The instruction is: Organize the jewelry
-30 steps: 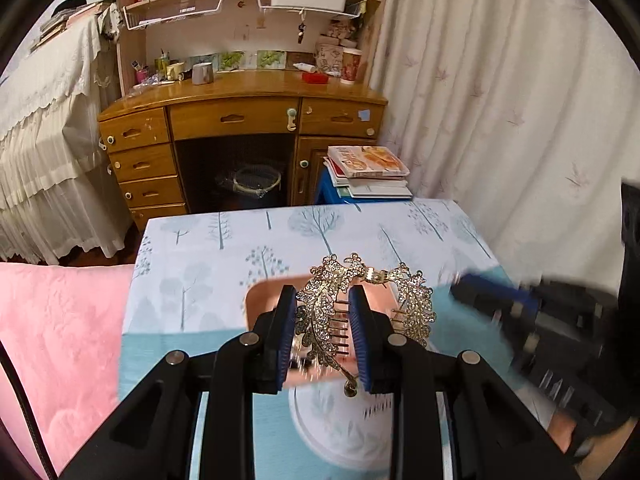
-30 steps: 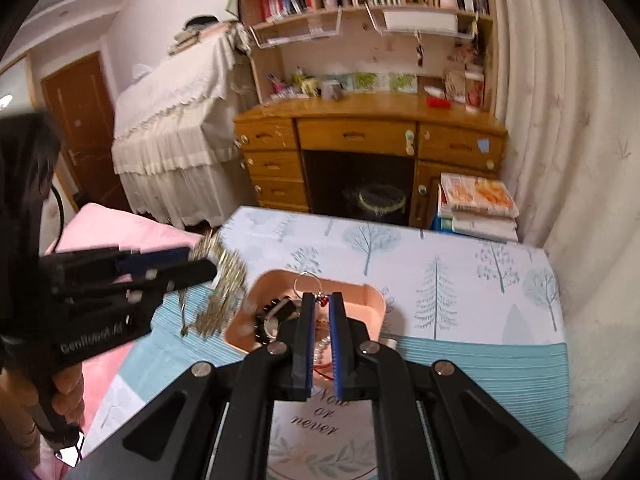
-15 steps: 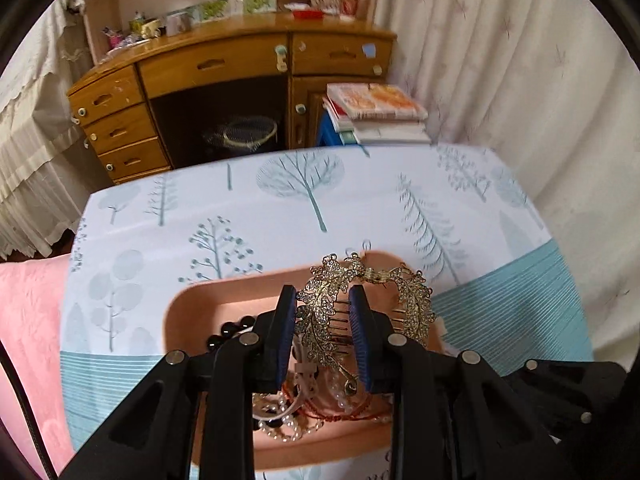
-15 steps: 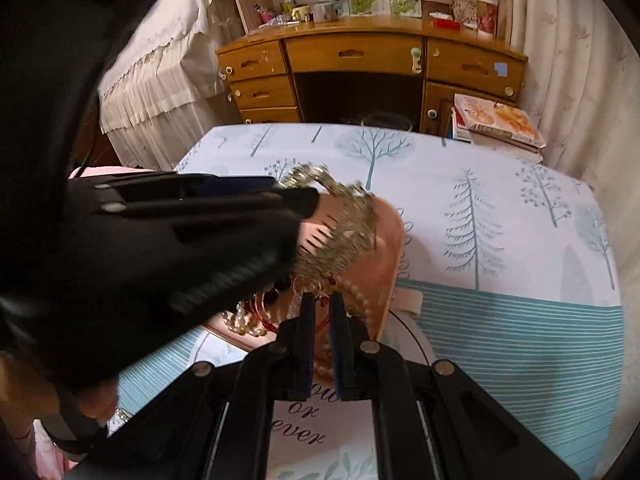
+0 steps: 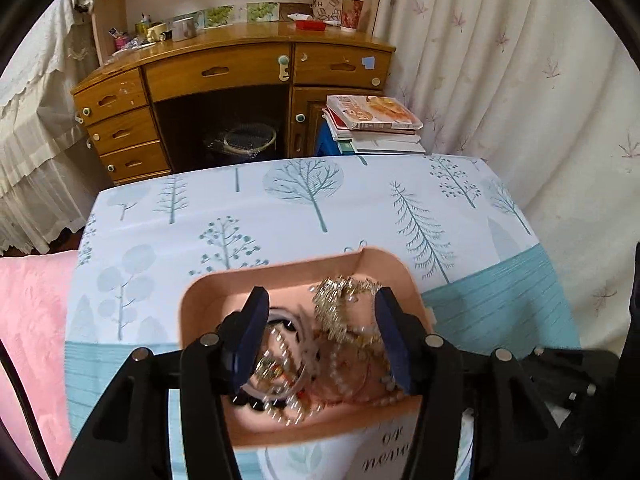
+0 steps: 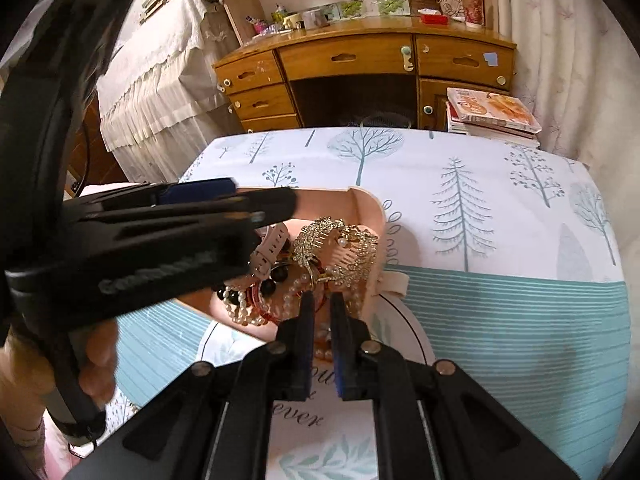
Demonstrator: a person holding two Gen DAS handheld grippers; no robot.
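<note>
A pink tray (image 5: 280, 276) on the tree-print tablecloth holds a heap of jewelry: pearl strands (image 6: 236, 308), dark beads, a white watch strap (image 6: 270, 248). The gold leaf-shaped hair comb (image 5: 344, 312) lies in the tray's right part, free of the fingers; it also shows in the right wrist view (image 6: 336, 248). My left gripper (image 5: 322, 332) is open above the tray, fingers spread either side of the comb. My right gripper (image 6: 320, 308) is shut on a thin gold ring with a red thread at the tray's near edge.
A white round mat with lettering (image 6: 304, 416) lies under the tray's near side. A wooden desk (image 5: 224, 68) and a stack of books (image 5: 372, 120) stand beyond the table. A pink blanket (image 5: 28, 320) lies at the left. Curtains hang at the right.
My left gripper opened and let go of the gold comb, which dropped into the pink tray. The right gripper stayed shut and moved a little closer to the tray.
</note>
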